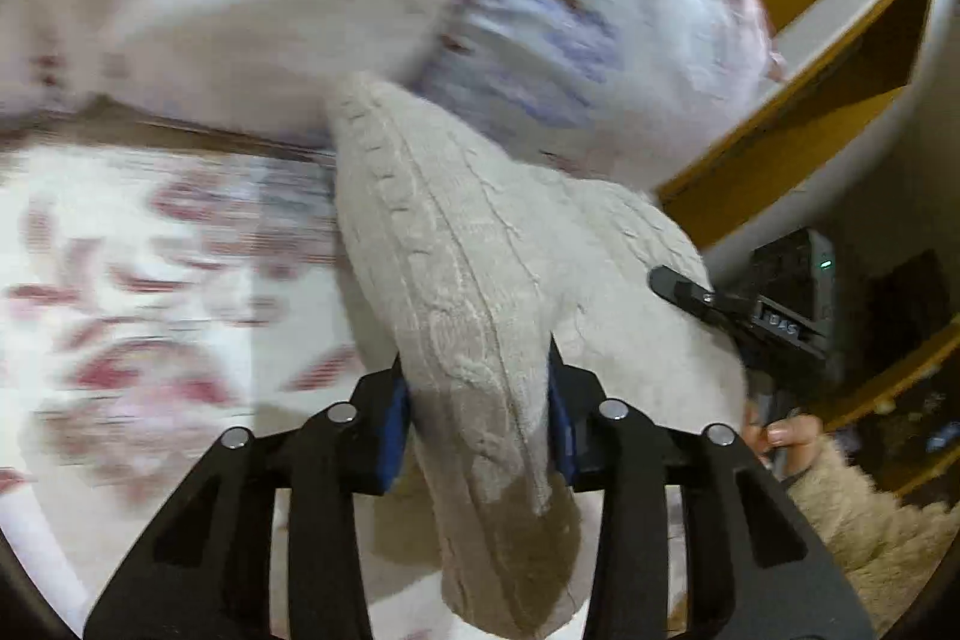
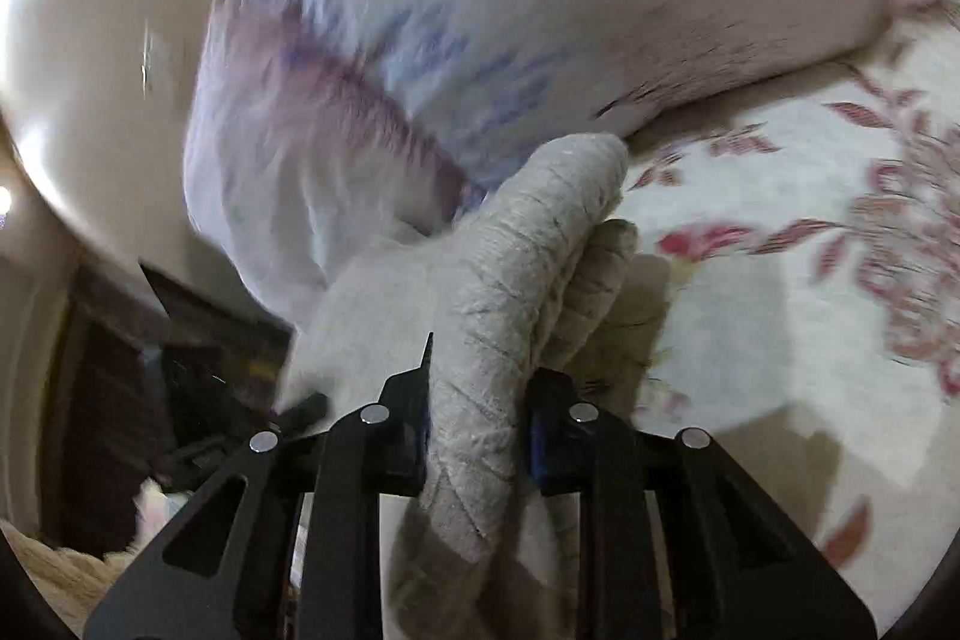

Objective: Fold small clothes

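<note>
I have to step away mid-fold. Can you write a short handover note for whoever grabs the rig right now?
Left hand-held gripper: shut on the beige knit garment.
Right hand-held gripper: shut on the same garment, at another part.
Garment hangs bunched between both, lifted over the floral bedspread, near a pale blue pillow.
Done: picked up.
Left: lay it flat, then fold. No fold visible yet.

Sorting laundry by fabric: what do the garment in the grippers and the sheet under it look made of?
The beige sweater looks like a soft, fuzzy cable knit, with raised braided ribs, probably wool or acrylic. The floral bedsheet looks like thin, smooth, matte printed cloth, possibly cotton; blur leaves that open.
</note>
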